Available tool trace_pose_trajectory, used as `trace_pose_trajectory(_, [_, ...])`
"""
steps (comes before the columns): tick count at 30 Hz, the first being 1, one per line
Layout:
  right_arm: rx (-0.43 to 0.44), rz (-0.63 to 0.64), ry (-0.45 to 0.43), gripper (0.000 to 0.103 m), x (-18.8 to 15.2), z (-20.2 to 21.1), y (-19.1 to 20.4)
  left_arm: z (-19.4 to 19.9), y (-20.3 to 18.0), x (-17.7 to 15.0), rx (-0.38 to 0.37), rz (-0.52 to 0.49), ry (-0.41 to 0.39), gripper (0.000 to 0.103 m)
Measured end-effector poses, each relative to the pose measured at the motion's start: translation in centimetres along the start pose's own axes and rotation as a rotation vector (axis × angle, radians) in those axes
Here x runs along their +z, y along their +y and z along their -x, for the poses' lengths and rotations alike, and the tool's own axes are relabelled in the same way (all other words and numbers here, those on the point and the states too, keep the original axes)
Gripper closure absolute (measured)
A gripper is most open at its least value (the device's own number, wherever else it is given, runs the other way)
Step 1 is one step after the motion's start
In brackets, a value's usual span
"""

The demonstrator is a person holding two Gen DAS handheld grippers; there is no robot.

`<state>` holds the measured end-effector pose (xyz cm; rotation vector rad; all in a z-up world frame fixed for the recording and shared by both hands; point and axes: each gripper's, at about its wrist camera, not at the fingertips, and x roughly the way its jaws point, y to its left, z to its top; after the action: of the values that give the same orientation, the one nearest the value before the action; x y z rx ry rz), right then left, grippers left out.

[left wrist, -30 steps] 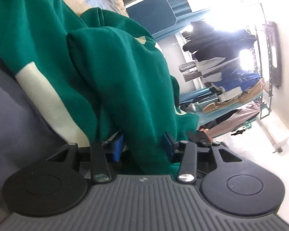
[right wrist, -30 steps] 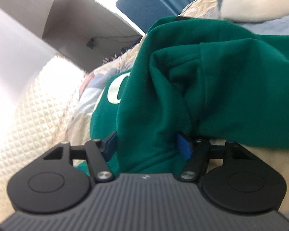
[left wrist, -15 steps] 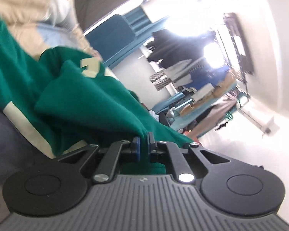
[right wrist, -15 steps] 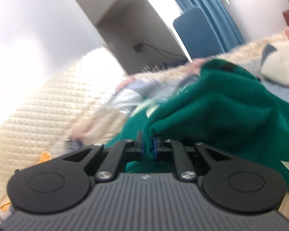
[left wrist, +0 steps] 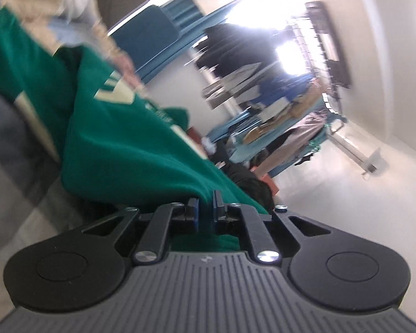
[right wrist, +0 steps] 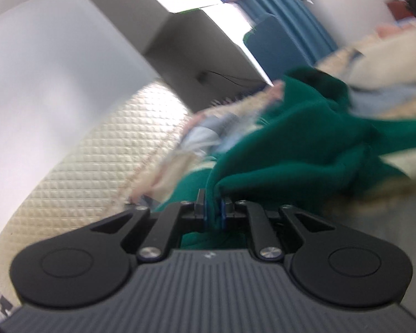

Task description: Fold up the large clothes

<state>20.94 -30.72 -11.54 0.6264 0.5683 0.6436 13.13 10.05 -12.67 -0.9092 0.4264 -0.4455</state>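
Observation:
A large green sweatshirt (left wrist: 119, 144) with cream lettering (left wrist: 113, 91) hangs stretched from my left gripper (left wrist: 205, 202). A fold of the green cloth lies pinched between its blue pads, while the jaws are opening slightly. In the right wrist view the same green sweatshirt (right wrist: 305, 149) bunches up and trails away to the right. My right gripper (right wrist: 214, 205) is shut on an edge of it, with cloth squeezed between the pads. Both views are blurred by motion.
A rack of hanging clothes (left wrist: 277, 105) stands across the room, with a blue padded panel (left wrist: 147, 36) nearer. A cream quilted surface (right wrist: 83, 152) lies to the left, a white cabinet (right wrist: 194, 44) behind it, and a pile of pale bedding (right wrist: 388, 63) beyond the sweatshirt.
Both grippers closed on folds of the green sweatshirt and lifted it up and sideways. The cloth now hangs stretched from the pads instead of lying loose between open jaws.

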Motion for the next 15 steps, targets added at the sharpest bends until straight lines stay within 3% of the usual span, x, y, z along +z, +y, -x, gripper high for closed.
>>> trace_pose_trajectory(1, [-0.004, -0.019, 0.005, 0.089, -0.1, 0.0, -0.2, -0.3, 0.5, -0.1, 0.024, 0.027, 0.011, 0.058])
trace_pose_trajectory(2, [-0.005, -0.033, 0.009, 0.088, -0.1, 0.0, -0.4, -0.6, 1.1, -0.2, 0.041, 0.054, 0.015, 0.044])
trace_pose_trajectory(3, [-0.002, -0.042, 0.009, 0.080, 0.0, -0.2, -0.3, -0.7, 1.8, 0.0, 0.048, 0.077, 0.010, 0.031])
trace_pose_trajectory(4, [0.000, -0.051, 0.005, 0.072, 0.1, -0.3, -0.4, -0.8, 2.3, 0.1, 0.046, 0.095, 0.005, 0.031])
trace_pose_trajectory(6, [0.002, -0.066, -0.004, 0.026, -0.3, -0.2, 0.0, -0.9, 3.2, 0.3, 0.037, 0.137, 0.003, 0.031])
trace_pose_trajectory(7, [-0.003, -0.074, -0.010, 0.020, -0.4, -0.3, 0.0, -1.0, 3.7, 0.2, 0.040, 0.162, 0.000, 0.029])
trace_pose_trajectory(10, [-0.014, -0.118, 0.017, 0.020, -0.6, -1.0, -0.7, -2.2, 5.4, 0.5, 0.055, 0.216, 0.021, 0.029])
trace_pose_trajectory(13, [-0.039, -0.181, 0.058, 0.020, -0.9, -2.8, -2.2, -3.3, 6.7, 0.3, 0.170, 0.227, 0.027, 0.029])
trace_pose_trajectory(15, [-0.032, -0.205, 0.080, 0.020, -1.1, -3.6, -2.8, -3.7, 7.4, 0.4, 0.195, 0.244, 0.037, 0.029])
